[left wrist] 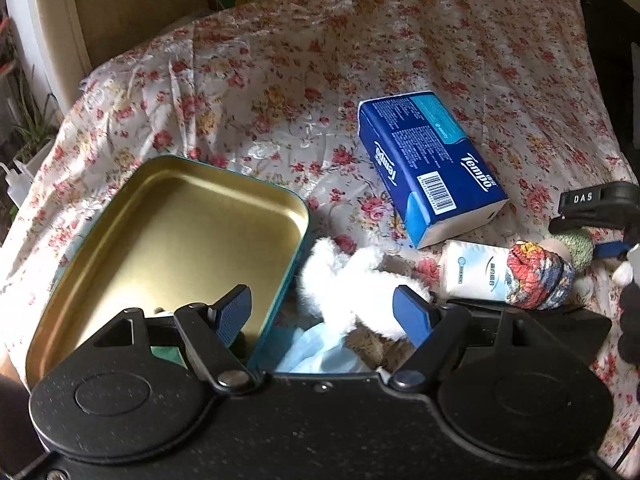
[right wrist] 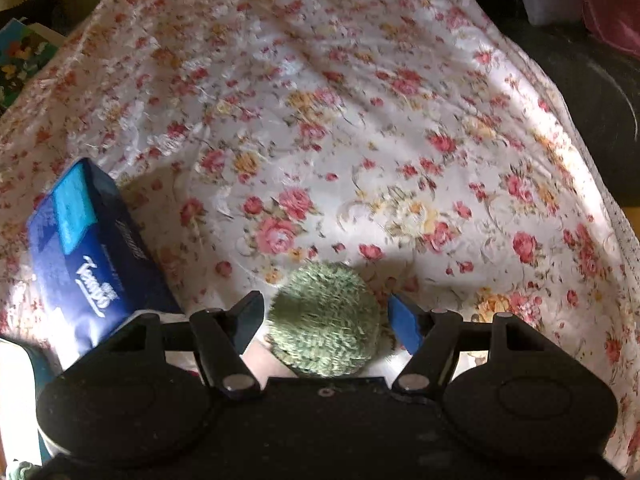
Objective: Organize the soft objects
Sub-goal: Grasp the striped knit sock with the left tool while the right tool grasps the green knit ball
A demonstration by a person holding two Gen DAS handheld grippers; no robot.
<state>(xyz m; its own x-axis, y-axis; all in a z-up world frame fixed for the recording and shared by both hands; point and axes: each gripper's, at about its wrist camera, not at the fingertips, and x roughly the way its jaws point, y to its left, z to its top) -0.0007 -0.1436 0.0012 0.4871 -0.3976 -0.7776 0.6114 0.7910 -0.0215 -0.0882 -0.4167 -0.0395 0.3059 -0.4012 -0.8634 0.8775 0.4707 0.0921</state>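
We hold the right tongs (right wrist: 326, 316) apart around the green woolly ball (right wrist: 325, 320) on the floral bed (right wrist: 360, 120); close gently mid-ball. Left tongs (left wrist: 324, 312) gape over the white plush (left wrist: 352, 284), beside the open tin (left wrist: 180, 232).

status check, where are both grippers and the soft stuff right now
Left gripper open over white plush beside tin. Right gripper open around green pompom. Tissue pack nearby.

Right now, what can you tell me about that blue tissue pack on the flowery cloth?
The tissue pack is a soft rectangular brick wrapped in glossy dark blue plastic, with a lighter teal panel, white brand lettering, small print and a white barcode label. It looks sealed and full. It lies flat and at a slant on the flowered cloth, beyond the open tin. Neither gripper touches it.
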